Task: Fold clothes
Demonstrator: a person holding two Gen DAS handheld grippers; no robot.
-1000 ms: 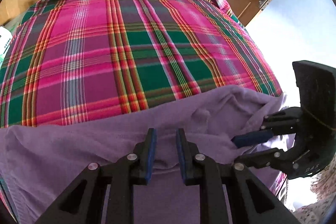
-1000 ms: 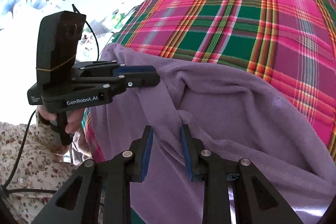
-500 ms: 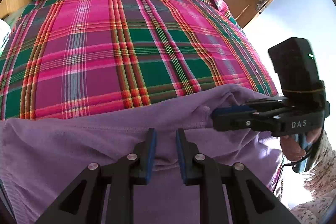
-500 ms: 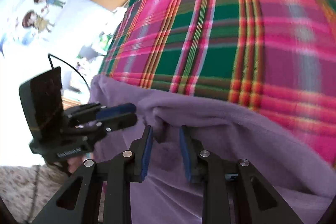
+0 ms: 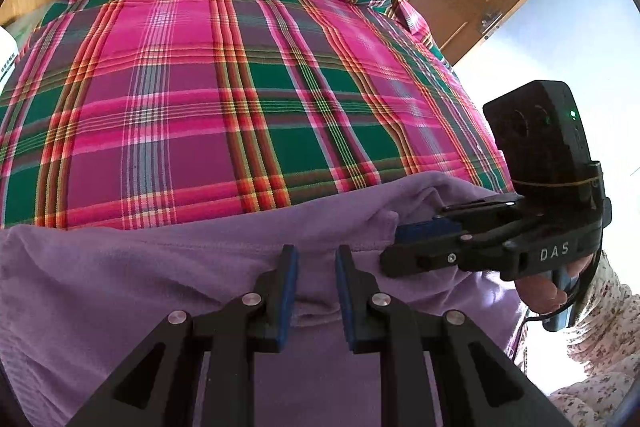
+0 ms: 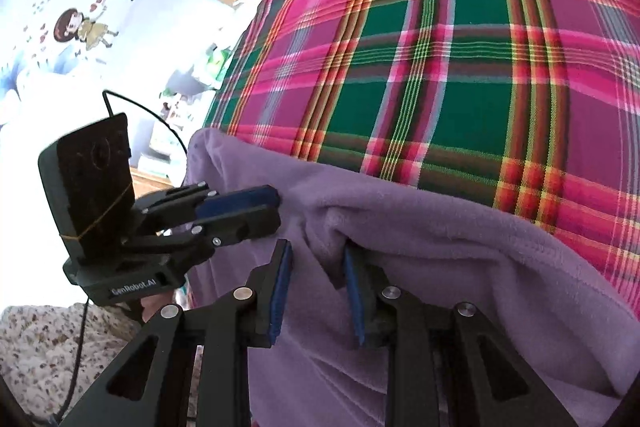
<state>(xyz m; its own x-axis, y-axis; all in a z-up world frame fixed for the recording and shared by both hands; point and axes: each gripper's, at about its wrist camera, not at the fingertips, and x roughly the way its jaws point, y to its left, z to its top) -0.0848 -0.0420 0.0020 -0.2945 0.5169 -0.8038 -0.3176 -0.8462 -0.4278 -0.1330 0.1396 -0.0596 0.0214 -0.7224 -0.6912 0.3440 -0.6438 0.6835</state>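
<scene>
Plaid cloth (image 5: 224,115) — purple garment (image 5: 120,287) between tongs (image 5: 312,291).

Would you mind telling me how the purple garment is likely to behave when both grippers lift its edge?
The purple garment will probably hang limp: it already bunches into soft folds near the right gripper. Its fuzzy, fleece-like surface suggests decent grip and light weight. It may drag over the plaid cloth beneath.

Plain purple garment (image 5: 120,291) — pink-green plaid cloth (image 5: 224,107)
</scene>
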